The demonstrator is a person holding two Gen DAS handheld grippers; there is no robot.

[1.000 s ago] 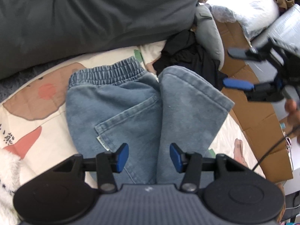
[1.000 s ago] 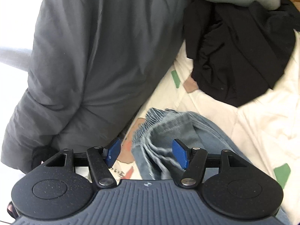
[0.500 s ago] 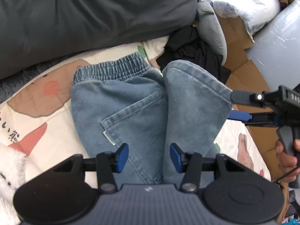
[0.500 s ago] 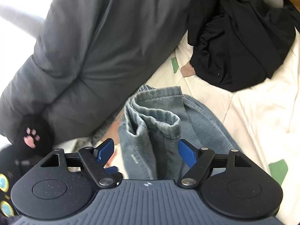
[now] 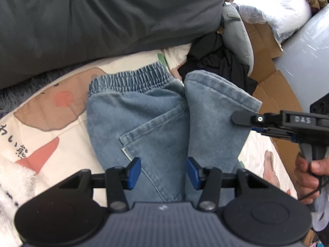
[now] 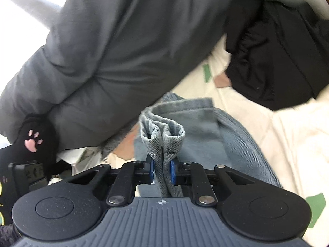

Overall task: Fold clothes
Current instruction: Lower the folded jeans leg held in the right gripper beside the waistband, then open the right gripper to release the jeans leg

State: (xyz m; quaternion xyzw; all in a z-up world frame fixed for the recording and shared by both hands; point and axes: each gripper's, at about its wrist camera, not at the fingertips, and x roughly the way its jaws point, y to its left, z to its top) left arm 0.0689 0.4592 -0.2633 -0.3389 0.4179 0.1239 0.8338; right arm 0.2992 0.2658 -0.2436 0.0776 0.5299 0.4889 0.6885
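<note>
The right claw (image 6: pixel 162 169) is closing on the bunched hem of the jeans (image 5: pixel 156 123); the left claw (image 5: pixel 163 171) is held released above them. If only part of the hem is pinched, layers could slip out and the fold be spoiled.

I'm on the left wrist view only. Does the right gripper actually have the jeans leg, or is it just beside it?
Observer: It has it. The right gripper is closing, with the hem of the jeans bunched between its pads.
Operator: One layer or more?
Observer: Two rolled hem edges stand side by side just above the pads.
Operator: Anything to its left that I can't see?
Observer: A black cloth with a pink paw print, low at the left edge, against the grey duvet.
</note>
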